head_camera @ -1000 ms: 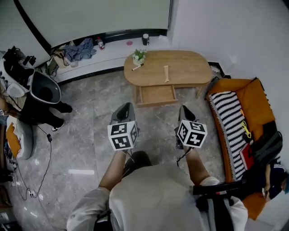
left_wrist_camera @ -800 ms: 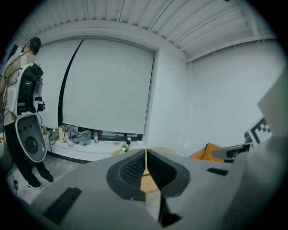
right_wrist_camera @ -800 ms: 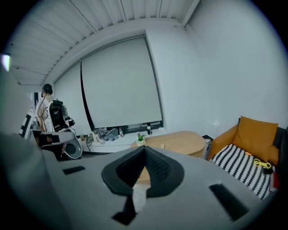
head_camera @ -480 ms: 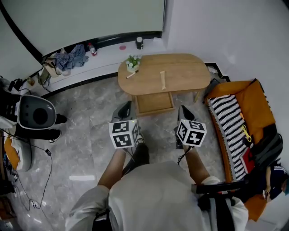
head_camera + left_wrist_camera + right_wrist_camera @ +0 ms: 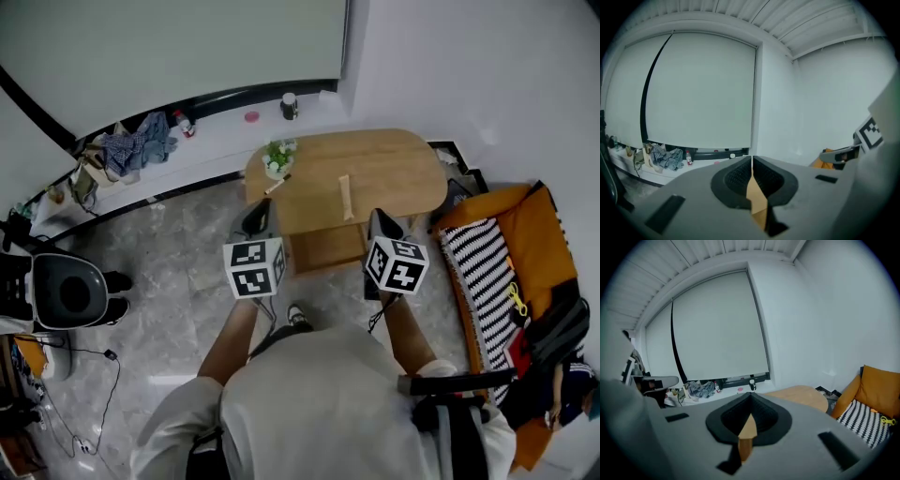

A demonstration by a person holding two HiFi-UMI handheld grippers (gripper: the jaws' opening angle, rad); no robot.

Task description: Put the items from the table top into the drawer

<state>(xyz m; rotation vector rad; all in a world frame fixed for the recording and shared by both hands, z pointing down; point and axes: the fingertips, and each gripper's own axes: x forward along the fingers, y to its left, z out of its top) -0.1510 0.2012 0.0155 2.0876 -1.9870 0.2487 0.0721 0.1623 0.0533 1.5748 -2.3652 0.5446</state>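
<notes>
Black-white square markers (image 5: 251, 269) on left gripper (image 5: 260, 208), right gripper (image 5: 380, 217); fingers (image 5: 733, 180) pressed together.

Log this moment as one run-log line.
left gripper: shut, empty | right gripper: shut, empty | table: plant, pen, wooden stick on top | drawer: open

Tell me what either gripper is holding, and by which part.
Nothing is held: the grey left gripper and right gripper are both shut and empty.
</notes>
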